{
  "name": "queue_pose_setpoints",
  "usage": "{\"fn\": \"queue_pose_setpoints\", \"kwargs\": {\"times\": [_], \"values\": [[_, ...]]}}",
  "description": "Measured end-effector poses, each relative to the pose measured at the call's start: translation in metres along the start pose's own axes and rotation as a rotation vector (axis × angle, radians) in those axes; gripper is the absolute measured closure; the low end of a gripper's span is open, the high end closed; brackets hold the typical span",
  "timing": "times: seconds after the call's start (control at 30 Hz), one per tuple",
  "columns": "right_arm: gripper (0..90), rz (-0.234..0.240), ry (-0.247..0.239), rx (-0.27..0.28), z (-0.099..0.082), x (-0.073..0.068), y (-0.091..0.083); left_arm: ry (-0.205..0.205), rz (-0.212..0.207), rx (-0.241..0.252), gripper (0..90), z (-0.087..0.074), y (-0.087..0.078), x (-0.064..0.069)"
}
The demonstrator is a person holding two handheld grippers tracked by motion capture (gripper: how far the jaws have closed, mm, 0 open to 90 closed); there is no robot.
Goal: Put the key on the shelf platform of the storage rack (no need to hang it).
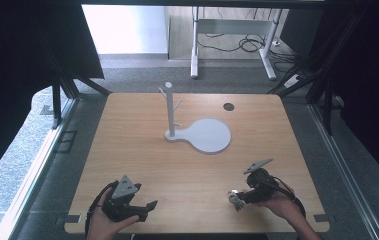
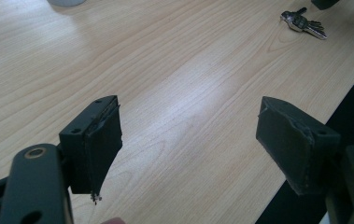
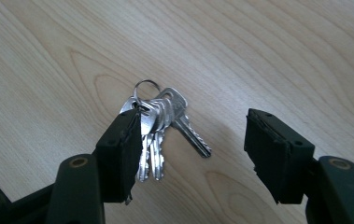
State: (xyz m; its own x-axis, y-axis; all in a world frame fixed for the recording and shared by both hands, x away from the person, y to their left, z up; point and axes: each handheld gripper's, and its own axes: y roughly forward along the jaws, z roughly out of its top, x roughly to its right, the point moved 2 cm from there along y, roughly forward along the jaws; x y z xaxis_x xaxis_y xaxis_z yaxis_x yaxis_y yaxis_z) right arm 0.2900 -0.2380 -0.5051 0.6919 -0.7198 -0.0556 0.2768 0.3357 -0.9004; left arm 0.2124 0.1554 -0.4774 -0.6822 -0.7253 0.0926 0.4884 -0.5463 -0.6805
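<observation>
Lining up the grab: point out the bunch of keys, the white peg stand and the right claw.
bunch of keys (image 3: 158,122), right gripper view, on the overlapping blades.
white peg stand (image 1: 169,107), high view, on its upright post.
right claw (image 3: 191,149), right gripper view, midway between its open tips.

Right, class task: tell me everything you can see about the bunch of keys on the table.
The bunch of keys is several silvery metal keys threaded on one thin round ring, which lies at the end farthest from the right gripper. The keys lie flat on the pale wooden table, fanned slightly, one splayed off to the side. They sit between the gripper's open jaws, close against one of them; whether it touches them is unclear. In the high view they lie near the table's front edge.
</observation>
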Motion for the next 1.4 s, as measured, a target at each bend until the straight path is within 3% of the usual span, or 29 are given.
{"fn": "queue_pose_setpoints", "kwargs": {"times": [0.57, 1.23, 1.4], "values": [[37.6, -0.017, -0.064, -0.061, 0.002, -0.026, 0.016, 0.000, -0.002, 0.004, 22.8, 0.000, 0.000, 0.001], [37.1, -0.045, -0.063, -0.090, 0.004, -0.029, 0.027, -0.001, -0.001, 0.006, 22.8, 0.000, -0.001, 0.000], [33.0, -0.053, -0.065, -0.093, 0.005, -0.030, 0.027, 0.000, -0.002, 0.005, 22.8, 0.000, 0.000, 0.001]]}}
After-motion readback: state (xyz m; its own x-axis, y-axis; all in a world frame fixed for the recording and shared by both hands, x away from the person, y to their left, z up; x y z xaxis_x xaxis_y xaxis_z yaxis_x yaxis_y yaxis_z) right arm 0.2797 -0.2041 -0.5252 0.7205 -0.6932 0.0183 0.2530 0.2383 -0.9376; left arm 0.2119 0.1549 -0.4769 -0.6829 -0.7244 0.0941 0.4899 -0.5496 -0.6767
